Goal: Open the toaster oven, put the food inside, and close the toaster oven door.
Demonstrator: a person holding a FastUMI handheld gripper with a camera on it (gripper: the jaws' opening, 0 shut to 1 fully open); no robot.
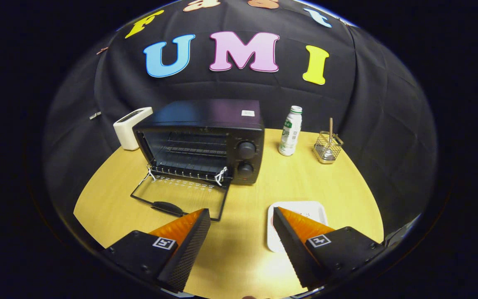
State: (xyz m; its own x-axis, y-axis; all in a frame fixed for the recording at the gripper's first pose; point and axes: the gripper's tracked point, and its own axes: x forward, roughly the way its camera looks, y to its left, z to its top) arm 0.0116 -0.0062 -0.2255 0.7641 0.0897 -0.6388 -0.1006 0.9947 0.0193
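Note:
A black toaster oven (206, 139) stands at the back of the wooden table (247, 195). Its glass door (181, 195) lies folded down flat in front of it, and the wire rack inside shows. My gripper (241, 216) hovers open above the table, nothing between its fingers. The left fingertip (199, 220) sits by the door's front right corner, near the door handle (166, 206). A white tray (297, 220) lies on the table under the right fingertip (284, 218), partly hidden by it. What lies on the tray I cannot tell.
A white box-shaped appliance (130, 126) stands left of the oven. To the oven's right are a white bottle (291, 131) and a wire basket (327, 147) with a wooden stick in it.

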